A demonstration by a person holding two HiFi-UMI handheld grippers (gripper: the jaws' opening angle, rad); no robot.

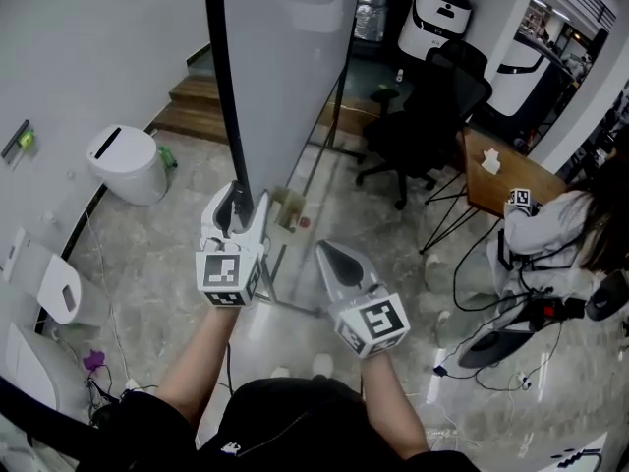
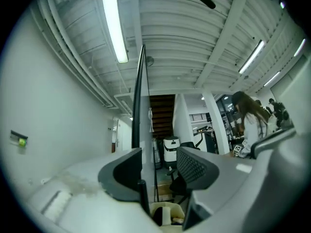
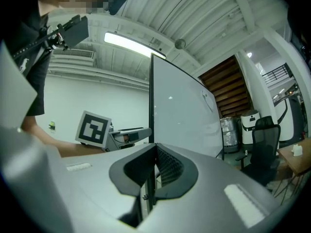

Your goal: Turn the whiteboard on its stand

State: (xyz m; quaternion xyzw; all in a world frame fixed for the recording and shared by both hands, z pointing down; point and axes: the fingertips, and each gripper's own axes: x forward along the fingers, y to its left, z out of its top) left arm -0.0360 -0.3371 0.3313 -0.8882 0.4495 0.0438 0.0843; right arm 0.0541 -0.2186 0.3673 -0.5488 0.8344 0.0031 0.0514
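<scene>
A pale marbled floor (image 1: 177, 205) spreads under an office space, with the whiteboard (image 1: 285, 57) standing upright in the middle, seen from above and almost edge-on. Its near vertical edge is a black frame and its pale face is turned to the right. Left of the whiteboard are wooden steps (image 1: 197, 101) and a white cylindrical unit (image 1: 128, 165). Right of the whiteboard stands a black office chair (image 1: 423, 116). Farther right, a person in white (image 1: 545, 234) sits by a wooden table (image 1: 496, 180).

The left claw (image 1: 239, 214) is at the whiteboard's near edge, well up off the floor. Its jaws stand apart with the black frame running up between them, close against the left jaw; the right jaw is clear of the board. A small beige box (image 1: 288, 214) sits just right of the whiteboard's near edge, below this claw's jaws in the left gripper view.

The right claw (image 1: 329, 254) is just right of the whiteboard's near edge, on the side of its pale face, and apart from it. Its jaws are closed, tips together, with nothing between them. In the right gripper view the black frame rises straight ahead beyond the closed tips, and the left claw's marker cube shows left of the whiteboard.
</scene>
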